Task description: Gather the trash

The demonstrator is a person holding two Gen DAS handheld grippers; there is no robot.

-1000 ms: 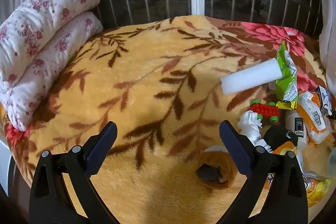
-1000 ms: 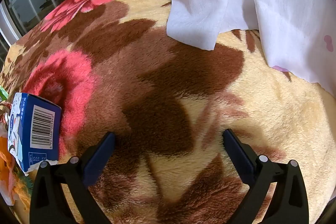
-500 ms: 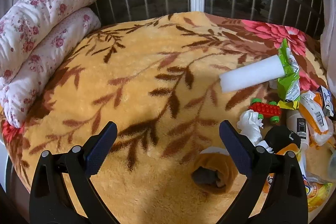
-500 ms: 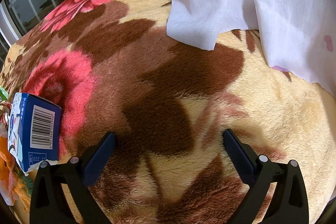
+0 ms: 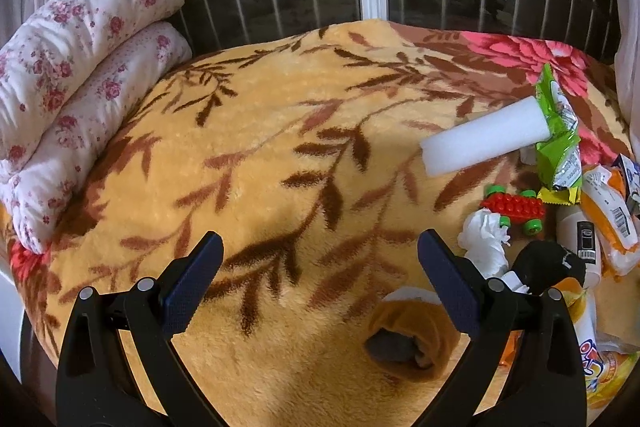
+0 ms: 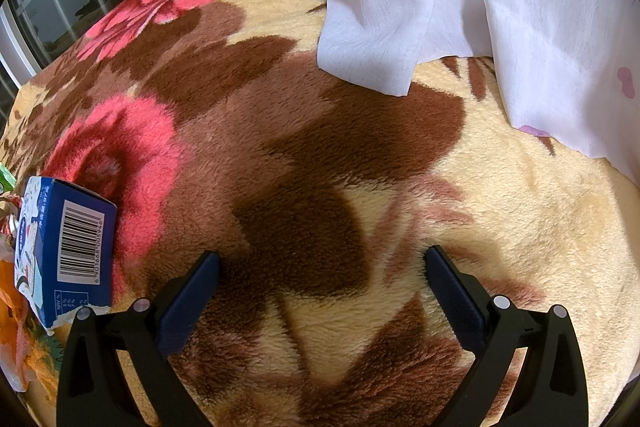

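Both grippers, left gripper (image 5: 320, 259) and right gripper (image 6: 320, 277), gape empty; plush blanket (image 5: 280, 147) may snag fingers grabbing the crumpled tissue (image 5: 484, 239).

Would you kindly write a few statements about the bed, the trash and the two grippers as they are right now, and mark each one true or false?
1. The left gripper is open and holds nothing. True.
2. The right gripper is shut on the blue carton. False: it is open and empty; the carton lies on the blanket to its left.
3. The white foam roll lies beside the green wrapper. True.
4. The red toy brick car sits on the floral pillows. False: it is on the blanket among the trash, across the bed from the pillows.
5. A crumpled white tissue lies next to the toy car. True.
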